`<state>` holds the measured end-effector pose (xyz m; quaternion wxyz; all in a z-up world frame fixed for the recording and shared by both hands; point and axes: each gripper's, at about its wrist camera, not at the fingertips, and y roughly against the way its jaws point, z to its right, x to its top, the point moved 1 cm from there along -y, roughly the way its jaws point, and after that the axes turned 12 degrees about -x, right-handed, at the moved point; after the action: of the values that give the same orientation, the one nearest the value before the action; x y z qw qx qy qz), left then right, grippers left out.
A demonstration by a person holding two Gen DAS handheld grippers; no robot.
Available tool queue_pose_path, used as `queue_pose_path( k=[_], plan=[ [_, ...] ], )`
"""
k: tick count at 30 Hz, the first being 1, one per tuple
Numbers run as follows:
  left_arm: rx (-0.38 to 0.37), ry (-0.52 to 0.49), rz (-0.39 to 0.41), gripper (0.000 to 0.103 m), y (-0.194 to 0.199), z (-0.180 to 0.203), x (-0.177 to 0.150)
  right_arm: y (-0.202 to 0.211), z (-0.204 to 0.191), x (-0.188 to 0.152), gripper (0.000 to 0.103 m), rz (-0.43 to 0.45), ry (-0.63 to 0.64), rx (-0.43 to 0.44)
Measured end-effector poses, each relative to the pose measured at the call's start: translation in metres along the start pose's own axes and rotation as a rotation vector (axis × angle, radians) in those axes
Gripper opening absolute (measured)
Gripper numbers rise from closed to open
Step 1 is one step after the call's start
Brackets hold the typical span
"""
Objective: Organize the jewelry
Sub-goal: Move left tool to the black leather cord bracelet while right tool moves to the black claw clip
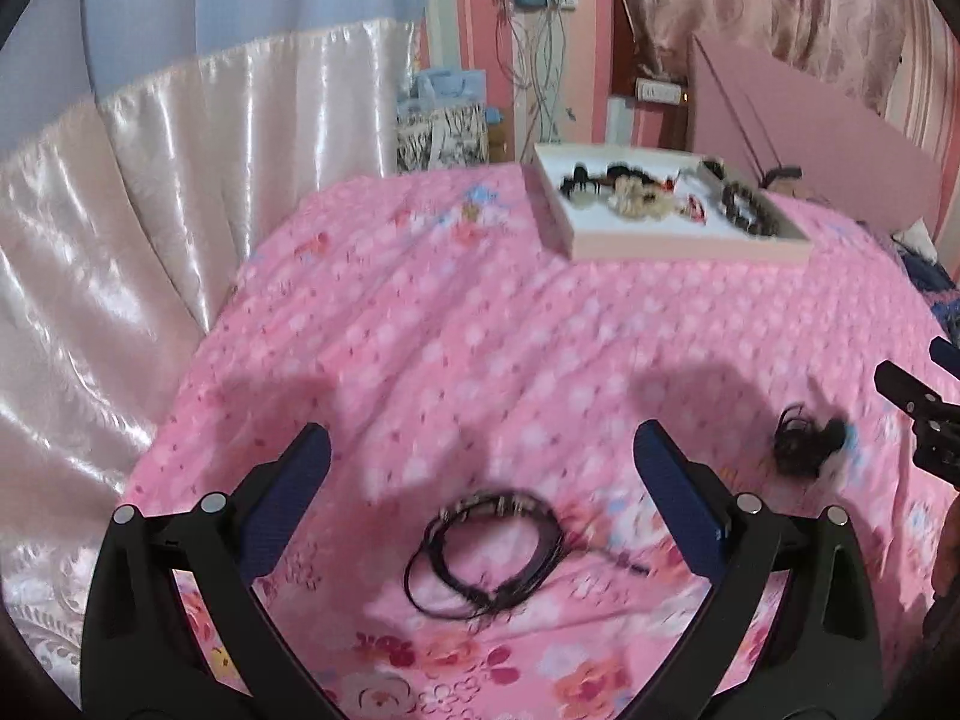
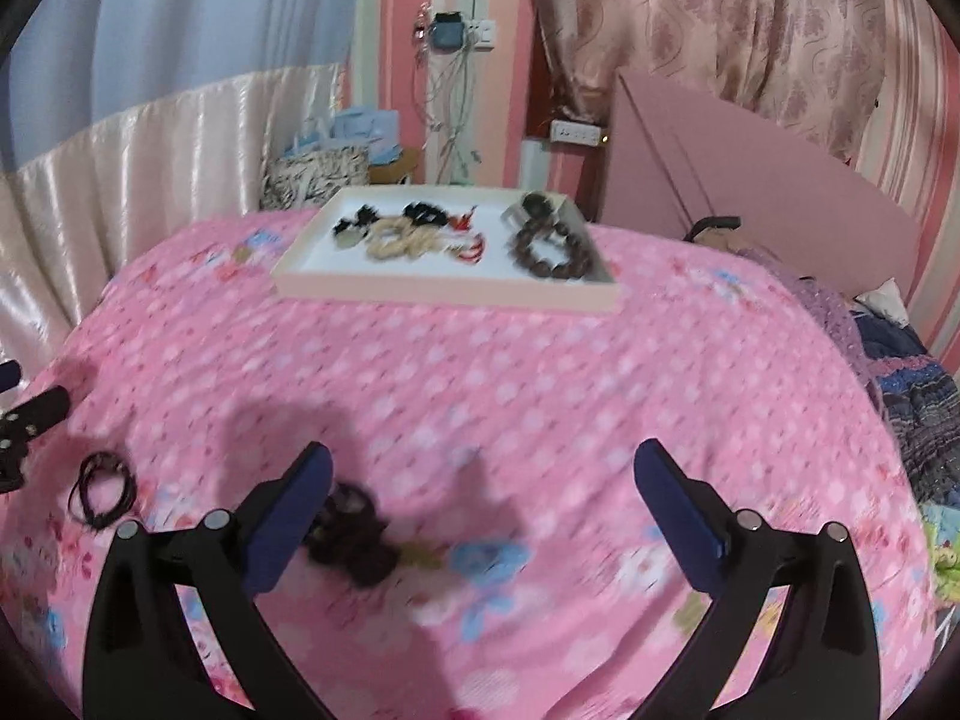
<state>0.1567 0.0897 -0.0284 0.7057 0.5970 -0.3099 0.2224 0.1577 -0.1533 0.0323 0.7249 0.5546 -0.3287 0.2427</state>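
Left wrist view: the left gripper (image 1: 480, 456) gapes wide and holds nothing, with the black cord bracelet (image 1: 486, 552) lying on the pink sheet (image 1: 420, 330) between its fingers. A dark tangle (image 1: 807, 441) sits at 3 o'clock near the right gripper (image 2: 483, 468), which is also spread wide and empty. The tray (image 1: 684, 252) of jewelry rests at 1 o'clock by the bed's far edge, well apart, with bare sheet between. A satin curtain (image 1: 150, 192) borders the bed at 9 o'clock.
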Motion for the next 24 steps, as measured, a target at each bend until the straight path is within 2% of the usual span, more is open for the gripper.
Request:
queue_pose_path(
  k=[6, 12, 18, 24],
  plan=[
    [-0.004, 0.027, -0.041, 0.100, -0.019, -0.019, -0.021, 0.001, -0.013, -0.017, 0.100, -0.003, -0.003, 0.021],
    [-0.026, 0.045, -0.030, 0.100, -0.021, -0.031, -0.029, -0.003, -0.028, -0.021, 0.100, -0.024, 0.013, 0.026],
    [-0.006, 0.063, -0.057, 0.100, -0.031, -0.039, -0.039, -0.006, -0.041, -0.029, 0.100, -0.026, 0.045, 0.028],
    [0.008, 0.075, -0.041, 0.100, -0.031, -0.042, -0.040, -0.016, -0.041, -0.033, 0.100, -0.058, 0.032, 0.049]
  ],
)
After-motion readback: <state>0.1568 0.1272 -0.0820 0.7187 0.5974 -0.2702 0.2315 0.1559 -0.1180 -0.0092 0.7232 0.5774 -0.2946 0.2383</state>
